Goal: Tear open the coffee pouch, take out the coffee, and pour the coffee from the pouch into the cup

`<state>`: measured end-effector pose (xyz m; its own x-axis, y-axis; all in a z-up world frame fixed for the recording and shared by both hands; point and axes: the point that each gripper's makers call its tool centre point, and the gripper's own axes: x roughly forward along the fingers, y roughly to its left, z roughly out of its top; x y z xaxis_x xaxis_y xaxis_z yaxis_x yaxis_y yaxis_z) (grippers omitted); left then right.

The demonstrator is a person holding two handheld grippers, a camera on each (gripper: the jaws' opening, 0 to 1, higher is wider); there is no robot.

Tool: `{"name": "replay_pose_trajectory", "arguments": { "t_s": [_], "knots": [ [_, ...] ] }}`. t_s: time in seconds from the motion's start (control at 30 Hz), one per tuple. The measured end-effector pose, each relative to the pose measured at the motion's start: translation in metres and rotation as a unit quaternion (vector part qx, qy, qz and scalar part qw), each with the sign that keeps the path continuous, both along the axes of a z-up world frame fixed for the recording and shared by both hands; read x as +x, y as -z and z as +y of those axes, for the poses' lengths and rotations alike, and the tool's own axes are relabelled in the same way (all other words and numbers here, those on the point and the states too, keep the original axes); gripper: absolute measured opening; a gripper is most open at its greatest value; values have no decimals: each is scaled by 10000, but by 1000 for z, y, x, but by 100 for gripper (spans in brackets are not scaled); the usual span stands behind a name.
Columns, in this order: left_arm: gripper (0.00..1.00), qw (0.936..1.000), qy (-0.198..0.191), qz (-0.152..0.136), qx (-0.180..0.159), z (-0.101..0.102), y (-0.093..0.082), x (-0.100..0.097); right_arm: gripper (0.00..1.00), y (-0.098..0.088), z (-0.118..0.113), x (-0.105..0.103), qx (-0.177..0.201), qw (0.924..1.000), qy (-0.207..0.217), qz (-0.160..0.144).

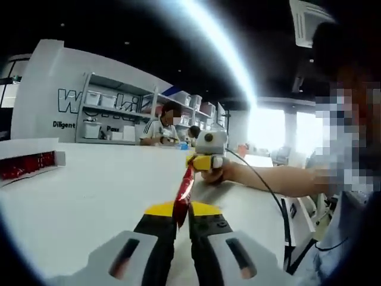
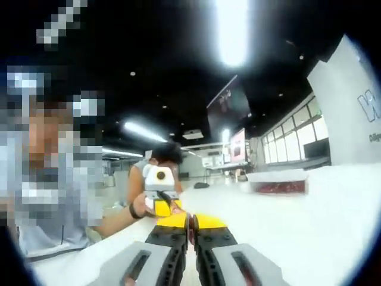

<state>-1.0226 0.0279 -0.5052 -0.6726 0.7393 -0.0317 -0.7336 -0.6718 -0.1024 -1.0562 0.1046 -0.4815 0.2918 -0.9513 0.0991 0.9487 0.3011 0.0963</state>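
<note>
Basically, white table [image 1: 89, 196] spans both views, with a clear box of red packets [image 2: 278, 182] resting on it further off. Left gripper [image 1: 183, 221] has jaws clenched on the near end of a slim red coffee pouch [image 1: 184, 190], held above the table. Right gripper [image 2: 191, 229] clamps the other end; pouch stretched between the two. A person's hand [image 1: 223, 173] grips the far tool. No cup visible.
</note>
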Motion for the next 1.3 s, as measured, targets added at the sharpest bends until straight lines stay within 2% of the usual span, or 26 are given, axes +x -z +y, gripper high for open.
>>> {"name": "replay_pose_trajectory", "arguments": {
  "t_s": [0.17,0.23,0.33,0.43,0.5,0.57,0.8,0.87,0.93,0.97,1.1,1.3],
  "knots": [
    [10,9999,80,93,70,2,-4,2,4,5,5,8,173,9996,-199,-72],
    [10,9995,161,108,262,4,-10,3,4,15,7,10,413,9989,-213,-11],
    [10,9990,130,97,428,7,-14,1,4,14,10,0,407,9990,-105,-121],
    [10,9992,63,182,341,10,-13,1,5,19,12,2,557,9983,-167,-68],
    [10,9987,185,169,439,11,-15,4,6,22,16,17,617,9966,-537,49],
    [10,9977,388,88,549,16,-16,8,7,25,18,27,759,9938,-815,30],
    [8,9934,733,-79,882,25,-21,14,12,41,9,49,1201,9852,-1216,153],
    [7,9910,827,-126,1043,31,-24,12,10,39,2,51,1163,9855,-1223,164],
    [7,9908,844,-128,1050,36,-23,9,11,34,-3,53,1095,9861,-1252,6],
    [7,9911,826,-108,1042,37,-23,7,10,34,-4,54,1074,9862,-1258,20],
    [7,9896,786,-183,1188,33,-24,0,11,34,-6,56,1046,9861,-1291,36],
    [8,9915,682,-200,1087,34,-20,1,11,35,-4,59,1083,9844,-1384,-23]
  ]
}}
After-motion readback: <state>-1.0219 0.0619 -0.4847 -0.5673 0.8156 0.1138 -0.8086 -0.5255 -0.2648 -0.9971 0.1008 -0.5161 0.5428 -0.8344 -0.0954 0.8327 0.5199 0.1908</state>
